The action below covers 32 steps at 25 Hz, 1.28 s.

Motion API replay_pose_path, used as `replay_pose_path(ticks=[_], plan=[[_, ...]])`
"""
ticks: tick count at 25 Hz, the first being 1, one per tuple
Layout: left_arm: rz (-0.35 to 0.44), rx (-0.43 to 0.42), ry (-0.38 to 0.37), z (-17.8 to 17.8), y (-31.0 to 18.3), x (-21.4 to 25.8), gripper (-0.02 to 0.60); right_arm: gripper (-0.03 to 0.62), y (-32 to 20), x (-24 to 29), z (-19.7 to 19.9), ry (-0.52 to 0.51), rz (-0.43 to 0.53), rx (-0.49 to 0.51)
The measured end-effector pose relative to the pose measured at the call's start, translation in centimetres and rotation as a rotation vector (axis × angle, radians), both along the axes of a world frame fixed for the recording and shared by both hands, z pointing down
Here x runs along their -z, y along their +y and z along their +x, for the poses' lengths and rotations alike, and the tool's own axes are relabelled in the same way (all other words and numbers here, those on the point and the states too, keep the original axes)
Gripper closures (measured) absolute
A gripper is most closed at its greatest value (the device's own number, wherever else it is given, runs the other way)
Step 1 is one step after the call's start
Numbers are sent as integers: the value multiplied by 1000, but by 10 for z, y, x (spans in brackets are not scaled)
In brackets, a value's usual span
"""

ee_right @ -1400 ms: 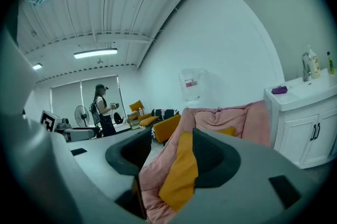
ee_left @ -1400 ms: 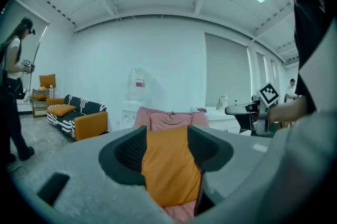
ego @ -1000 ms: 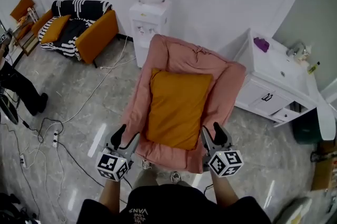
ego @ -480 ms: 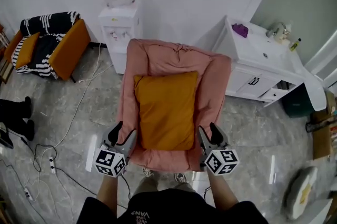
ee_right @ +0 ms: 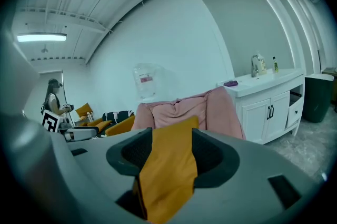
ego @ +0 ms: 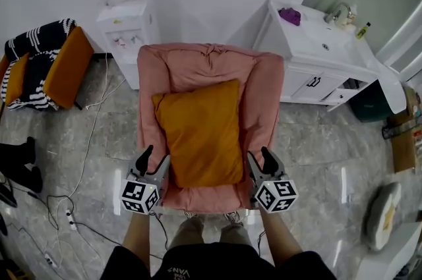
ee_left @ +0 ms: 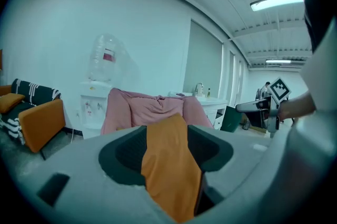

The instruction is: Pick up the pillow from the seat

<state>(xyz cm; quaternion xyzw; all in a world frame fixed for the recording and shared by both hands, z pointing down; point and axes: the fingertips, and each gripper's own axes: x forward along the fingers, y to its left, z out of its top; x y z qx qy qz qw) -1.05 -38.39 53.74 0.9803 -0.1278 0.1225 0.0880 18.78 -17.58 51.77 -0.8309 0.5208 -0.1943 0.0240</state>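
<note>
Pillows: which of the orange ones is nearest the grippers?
The pillow on the pink seat, right ahead; the other pillow lies on the orange sofa far left.

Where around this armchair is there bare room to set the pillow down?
Bare floor lies between the armchair and the white cabinet. Left of the armchair, cables cross the floor. The pillow fills the seat.

- Bright, even indoor light; ceiling strip lamp (ee_left: 276,1) lit overhead, few hard shadows.
- Glossy floor (ego: 316,153) carries pale glare streaks, right side.
- Gripper views: strong fisheye, dark corners, bluish cast, nearest foreground soft.
</note>
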Motion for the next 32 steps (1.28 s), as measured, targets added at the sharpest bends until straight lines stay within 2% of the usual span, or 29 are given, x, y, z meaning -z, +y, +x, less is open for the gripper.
replay_pose_path(ticks=[10, 18, 23, 32], plan=[[-19, -13, -47, 35, -44, -53, 344, 372, -47, -48, 38, 20, -50, 3], [-77, -5, -140, 37, -71, -123, 340, 355, -82, -98, 66, -3, -103, 9], [-168, 4, -165, 41, -83, -158, 300, 338, -97, -134, 80, -47, -149, 44], [-387, 53, -131, 66, -103, -201, 265, 318, -108, -188, 111, -108, -217, 68]])
